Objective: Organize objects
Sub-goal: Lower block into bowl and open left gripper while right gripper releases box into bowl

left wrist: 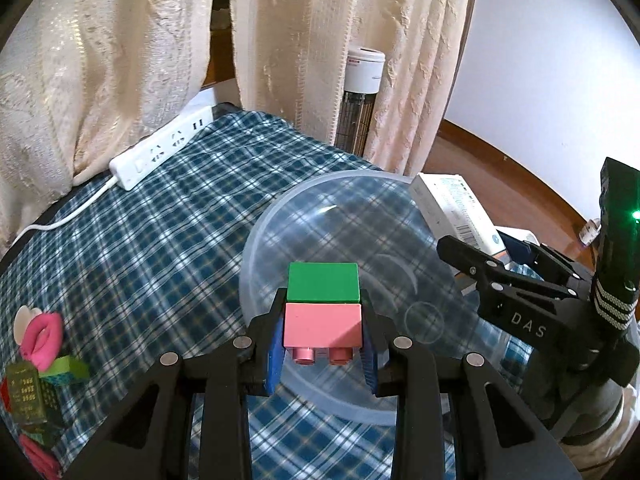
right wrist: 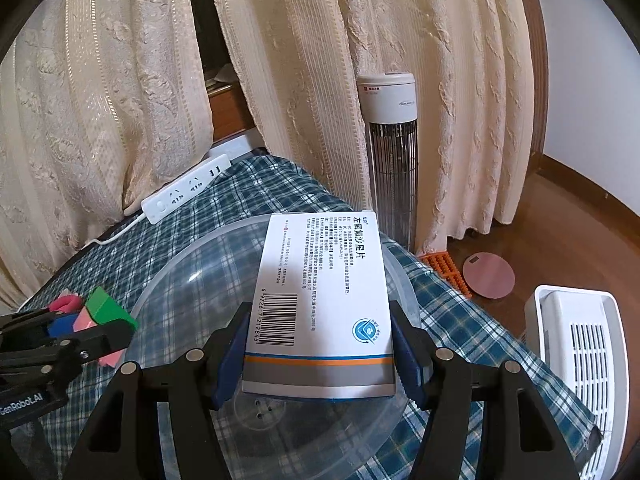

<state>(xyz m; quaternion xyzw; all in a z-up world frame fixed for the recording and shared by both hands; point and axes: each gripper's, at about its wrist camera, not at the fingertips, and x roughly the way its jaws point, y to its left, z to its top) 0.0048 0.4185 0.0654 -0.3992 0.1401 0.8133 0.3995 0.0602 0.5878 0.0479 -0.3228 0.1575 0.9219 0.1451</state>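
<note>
Now, left wrist view: left gripper (left wrist: 323, 344) is clamped tight on a pink-and-green block (left wrist: 323, 308), pads on the pink half's sides, green half sticking out past the tips. It hangs over the near part of the clear plastic bowl (left wrist: 256, 240), which sits on the plaid cloth (left wrist: 140, 220). Right gripper (left wrist: 508, 276) is close by at the bowl's right side w/ a white medicine box (left wrist: 448, 204). Risk: both tools crowd the same bowl, so a hasty drop could knock one against the other. More toys (left wrist: 40, 356) wait at the cloth's left edge; power strip (left wrist: 160, 152) lies far back, not in the way.

Right wrist view: right gripper (right wrist: 320, 354) is about half open, jaws pressed on the medicine box (right wrist: 324, 280) held flat above the bowl (right wrist: 160, 280). Box is long and gripped near one end, so it could tilt or land on the rim instead of inside. Left gripper (right wrist: 104, 332) w/ the block (right wrist: 106, 310) sits at the bowl's left edge. Tower fan (right wrist: 390, 152) and white basket (right wrist: 576, 360) stand off the table, clear of things.
</note>
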